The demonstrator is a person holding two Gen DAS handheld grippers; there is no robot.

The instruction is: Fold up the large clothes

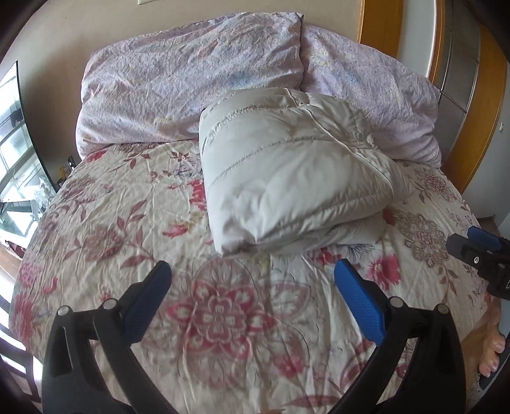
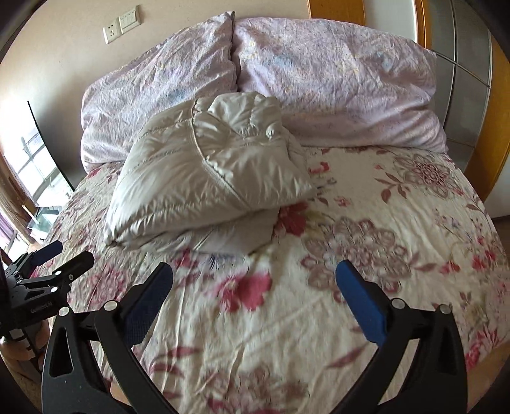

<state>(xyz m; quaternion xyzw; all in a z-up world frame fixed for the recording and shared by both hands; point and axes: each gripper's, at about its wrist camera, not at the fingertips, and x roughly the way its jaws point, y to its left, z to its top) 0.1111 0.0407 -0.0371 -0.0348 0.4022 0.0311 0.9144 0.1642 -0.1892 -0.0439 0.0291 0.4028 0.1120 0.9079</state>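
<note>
A bedroom with pale walls, a wall socket and switch plate (image 2: 122, 24), and an orange-framed wardrobe (image 2: 468, 105) at the far side: a bed (image 1: 105, 223) covered in a cream sheet printed with red and mauve flowers fills the scene. Two lilac pillows (image 1: 191, 79) stand propped side by side against the head of the bed. Just in front of them, touching their lower edge, a cream quilted puffer jacket (image 2: 204, 172) lies folded into a thick bundle on the sheet, its zipper line running down the top layer and a lower layer sticking out beneath. The left tool (image 1: 251, 277) hangs above the near part of the bed, its blue-padded jaws spread wide with nothing between them, clear of the jacket. The right tool (image 2: 253, 280) hovers alongside it, likewise released and gaping, only flowered sheet showing between its pads. Each tool edges into the other's view at the side. At the left, a window (image 2: 35, 168) lets in bright daylight. Bare toes of the person (image 1: 492, 353) show on the floor at the bed's corner.
</note>
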